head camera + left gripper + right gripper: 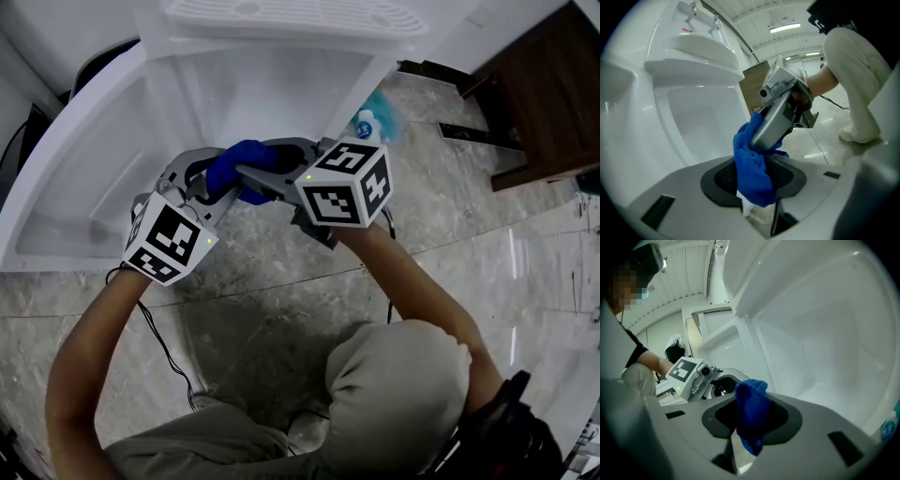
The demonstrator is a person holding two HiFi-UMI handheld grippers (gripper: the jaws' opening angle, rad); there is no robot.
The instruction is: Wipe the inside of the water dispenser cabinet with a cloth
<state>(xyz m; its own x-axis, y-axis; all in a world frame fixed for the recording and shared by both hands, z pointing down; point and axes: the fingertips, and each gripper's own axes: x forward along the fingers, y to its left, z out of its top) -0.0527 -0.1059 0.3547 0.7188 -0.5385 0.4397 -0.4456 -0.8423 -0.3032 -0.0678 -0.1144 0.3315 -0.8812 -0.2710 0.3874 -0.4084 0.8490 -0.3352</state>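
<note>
A blue cloth (pixel 239 169) is bunched in front of the open white dispenser cabinet (pixel 112 141), where the two grippers meet. My right gripper (pixel 246 180) reaches in from the right and is shut on the blue cloth. In the left gripper view its grey jaws clamp the cloth's (pixel 752 173) upper part. The rest hangs down between the jaws of my left gripper (pixel 757 187), which stand apart and open around it. In the right gripper view the cloth (pixel 751 413) sits pinched between that gripper's own jaws (pixel 752 427), with the left gripper (pixel 719 383) just behind and the cabinet's inside (pixel 811 333) beyond.
A bottle with a teal label (pixel 375 117) stands by the cabinet's right edge. The dispenser's grille top (pixel 291 14) lies at the far side. Dark wooden furniture (pixel 544 94) stands at the upper right. A black cable (pixel 164 347) trails over the marble floor.
</note>
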